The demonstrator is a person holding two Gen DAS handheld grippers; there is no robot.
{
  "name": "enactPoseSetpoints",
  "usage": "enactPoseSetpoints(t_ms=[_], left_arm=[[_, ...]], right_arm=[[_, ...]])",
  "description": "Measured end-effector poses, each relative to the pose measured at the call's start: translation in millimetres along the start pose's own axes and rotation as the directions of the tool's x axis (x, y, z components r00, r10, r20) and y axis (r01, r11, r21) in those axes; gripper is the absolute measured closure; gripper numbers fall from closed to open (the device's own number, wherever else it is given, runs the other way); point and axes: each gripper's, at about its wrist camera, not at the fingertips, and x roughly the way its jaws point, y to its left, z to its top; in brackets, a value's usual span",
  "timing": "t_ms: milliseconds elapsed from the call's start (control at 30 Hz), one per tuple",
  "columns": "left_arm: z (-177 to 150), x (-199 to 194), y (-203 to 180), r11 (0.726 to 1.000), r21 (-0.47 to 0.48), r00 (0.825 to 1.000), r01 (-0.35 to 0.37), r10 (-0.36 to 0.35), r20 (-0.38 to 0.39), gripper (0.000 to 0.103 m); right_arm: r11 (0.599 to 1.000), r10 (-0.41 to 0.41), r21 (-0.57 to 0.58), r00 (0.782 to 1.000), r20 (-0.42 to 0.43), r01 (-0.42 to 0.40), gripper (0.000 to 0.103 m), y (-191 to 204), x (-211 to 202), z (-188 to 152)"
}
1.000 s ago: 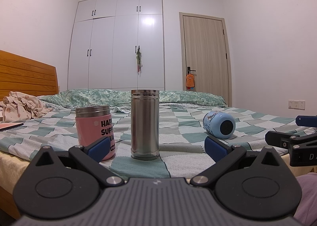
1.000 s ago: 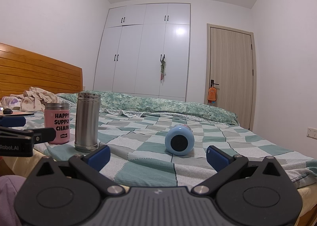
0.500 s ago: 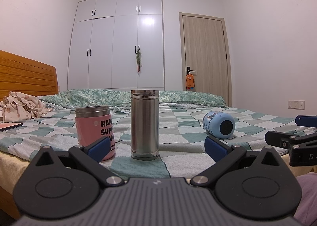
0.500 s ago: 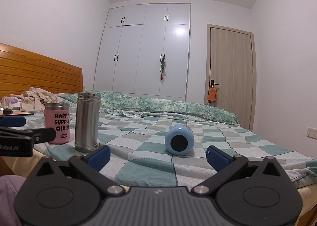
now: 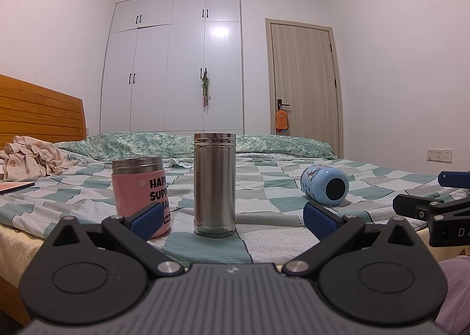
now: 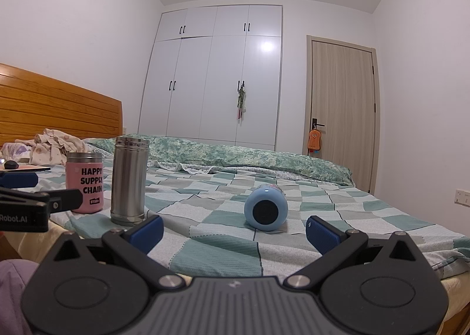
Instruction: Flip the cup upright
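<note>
Bed (image 6: 337, 214), checked green-and-white cover. On it: pink cup (image 6: 85, 182) upright; steel flask (image 6: 128, 181) upright, just beside it; blue cup (image 6: 265, 207) on its side, well apart; crumpled clothes (image 6: 55, 145) near wooden headboard (image 6: 58, 109); folded floral quilt (image 6: 235, 156) along far edge.

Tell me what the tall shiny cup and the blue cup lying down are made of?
The tall cup looks like brushed stainless steel: grey, with bright streaks of light running down it. The blue cup on its side has a smooth, glossy pale coat with a small glare spot; that could be plastic or painted metal, hard to tell. Its round dark end faces the camera.
</note>
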Motion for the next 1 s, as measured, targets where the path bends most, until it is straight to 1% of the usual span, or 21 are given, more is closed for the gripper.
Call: enactPoseSetpoints(t_ms=[333, 433, 500, 600, 767, 900, 1000], left_arm=[[0.4, -0.3, 0.1, 1.000, 0.002, 1.000, 0.000, 0.000, -0.001, 0.000], [2.5, 0.2, -1.4, 1.000, 0.014, 1.000, 0.011, -0.011, -0.008, 0.000], [5.7, 1.9, -3.8, 0.999, 0.026, 0.999, 0.036, -0.036, -0.014, 0.000], [8.7, 6.7, -8.8, 0.997, 0.034, 0.998, 0.065, -0.065, 0.002, 0.000], [24.7, 32.0, -19.1, 0.987, 0.074, 0.989, 0.144, -0.143, -0.023, 0.000], [36.1, 64.4, -28.9, 0.969, 0.122, 0.977, 0.213, -0.208, -0.049, 0.000], [43.4, 91.5, -37.9, 0.950, 0.156, 0.962, 0.271, -0.261, -0.078, 0.000]], right_arm=[[1.000, -0.001, -0.002, 1.000, -0.002, 0.001, 0.000, 1.7, 0.0, -1.2], [1.000, 0.000, -0.001, 1.000, -0.006, 0.000, 0.000, 1.8, 0.4, -1.0], [1.000, 0.007, 0.007, 1.000, -0.016, -0.007, 0.000, 0.8, 3.2, 1.0], [0.999, 0.021, 0.030, 0.999, -0.046, -0.019, 0.000, -4.4, 9.4, 7.6], [0.998, 0.049, 0.051, 0.996, -0.080, -0.045, 0.000, -18.7, 23.6, 28.9], [0.997, 0.051, 0.054, 0.994, -0.097, -0.046, 0.000, -32.8, 41.5, 47.8], [0.998, 0.035, 0.048, 0.992, -0.120, -0.030, 0.000, -45.9, 60.3, 61.3]])
